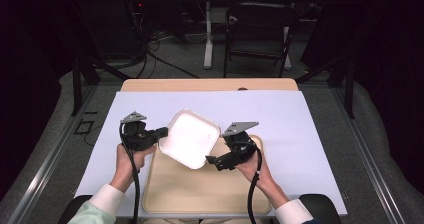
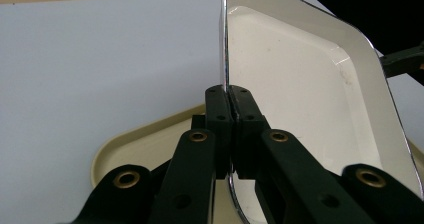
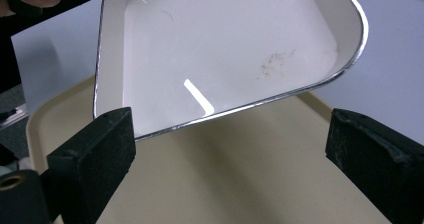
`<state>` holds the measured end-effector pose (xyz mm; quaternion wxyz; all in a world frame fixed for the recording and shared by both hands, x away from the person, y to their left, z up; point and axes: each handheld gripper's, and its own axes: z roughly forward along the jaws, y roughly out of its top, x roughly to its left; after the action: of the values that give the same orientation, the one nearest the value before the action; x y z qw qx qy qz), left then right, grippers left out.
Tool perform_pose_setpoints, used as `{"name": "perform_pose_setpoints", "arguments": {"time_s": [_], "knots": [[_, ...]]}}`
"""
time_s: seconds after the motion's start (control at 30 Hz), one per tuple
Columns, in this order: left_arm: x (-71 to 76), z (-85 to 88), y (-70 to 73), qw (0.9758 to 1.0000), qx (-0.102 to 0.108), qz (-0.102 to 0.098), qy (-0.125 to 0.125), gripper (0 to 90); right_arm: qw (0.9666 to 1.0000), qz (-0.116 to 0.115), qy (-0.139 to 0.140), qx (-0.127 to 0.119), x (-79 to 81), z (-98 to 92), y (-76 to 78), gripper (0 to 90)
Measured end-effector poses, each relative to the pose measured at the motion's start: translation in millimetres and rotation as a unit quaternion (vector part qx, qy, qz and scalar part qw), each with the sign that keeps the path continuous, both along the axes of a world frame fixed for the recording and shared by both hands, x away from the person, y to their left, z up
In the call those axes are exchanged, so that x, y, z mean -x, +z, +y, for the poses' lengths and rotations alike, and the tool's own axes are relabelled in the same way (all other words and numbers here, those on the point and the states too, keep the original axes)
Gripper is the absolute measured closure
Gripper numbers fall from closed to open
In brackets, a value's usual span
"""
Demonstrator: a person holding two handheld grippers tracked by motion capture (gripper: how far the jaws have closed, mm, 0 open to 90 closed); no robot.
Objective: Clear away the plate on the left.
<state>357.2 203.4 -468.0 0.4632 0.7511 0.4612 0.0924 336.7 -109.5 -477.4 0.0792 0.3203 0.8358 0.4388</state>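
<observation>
Above the beige tray, left gripper clamps the white dish rim.

Dark room, grey floor, black chair.

left gripper: black, grey plate, black cable
right gripper: same
jaws: brass rivets
cuffs: white

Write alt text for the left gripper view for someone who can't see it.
The left gripper has its two black jaws shut on the metal rim of a white square dish, held tilted on edge. Below lies a beige tray on a pale table cover.
</observation>
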Motion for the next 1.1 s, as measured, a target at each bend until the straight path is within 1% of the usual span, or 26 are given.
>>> {"name": "perform_pose_setpoints", "arguments": {"time_s": [0.07,0.13,0.23,0.3,0.37,0.4,0.5,0.63,0.7,0.83,1.0,1.1], "knots": [[0.9,-1.3,-0.7,1.0000,0.002,-0.001,-0.001,88.1,1.0000,0.006,-0.007,0.003,-1.2,2.0,-1.4,10.3],[2.0,-2.7,-1.4,1.0000,0.003,-0.001,0.000,88.1,0.9999,0.015,-0.006,-0.005,-2.6,3.1,-2.4,12.4],[3.2,-4.6,-2.1,1.0000,0.005,-0.001,0.000,88.0,0.9997,0.022,-0.012,-0.009,-4.1,4.1,-2.7,15.5],[3.7,-5.8,-2.6,1.0000,0.008,-0.001,-0.004,88.0,0.9994,0.028,-0.018,-0.009,-5.2,3.3,-3.0,21.0],[4.4,-8.5,-4.0,0.9999,0.013,0.001,-0.009,88.0,0.9991,0.032,-0.026,-0.010,-6.3,1.7,-3.0,23.8],[4.8,-9.4,-4.6,0.9998,0.016,0.001,-0.009,88.0,0.9991,0.030,-0.031,-0.006,-6.5,1.3,-2.8,27.0],[6.3,-12.4,-5.3,0.9998,0.016,0.000,-0.014,88.0,0.9986,0.028,-0.044,-0.004,-6.9,-1.0,-2.2,33.2],[8.0,-13.1,-5.5,0.9998,0.010,-0.001,-0.018,87.9,0.9986,0.025,-0.047,-0.005,-6.7,-2.9,-1.2,41.6],[9.4,-13.3,-6.4,0.9998,0.009,-0.001,-0.019,87.8,0.9986,0.022,-0.047,-0.003,-6.6,-3.1,-1.0,44.1],[15.1,-13.6,-7.7,0.9997,-0.001,0.000,-0.025,87.4,0.9986,0.022,-0.049,-0.003,-6.2,-5.5,-0.3,51.5],[18.3,-14.1,-9.5,0.9994,-0.005,0.007,-0.035,87.1,0.9986,0.016,-0.051,-0.004,-3.6,-7.7,2.4,57.3],[19.7,-15.1,-9.4,0.9990,-0.011,0.010,-0.043,86.8,0.9985,0.014,-0.052,-0.005,-2.8,-9.4,3.7,59.9]]}}
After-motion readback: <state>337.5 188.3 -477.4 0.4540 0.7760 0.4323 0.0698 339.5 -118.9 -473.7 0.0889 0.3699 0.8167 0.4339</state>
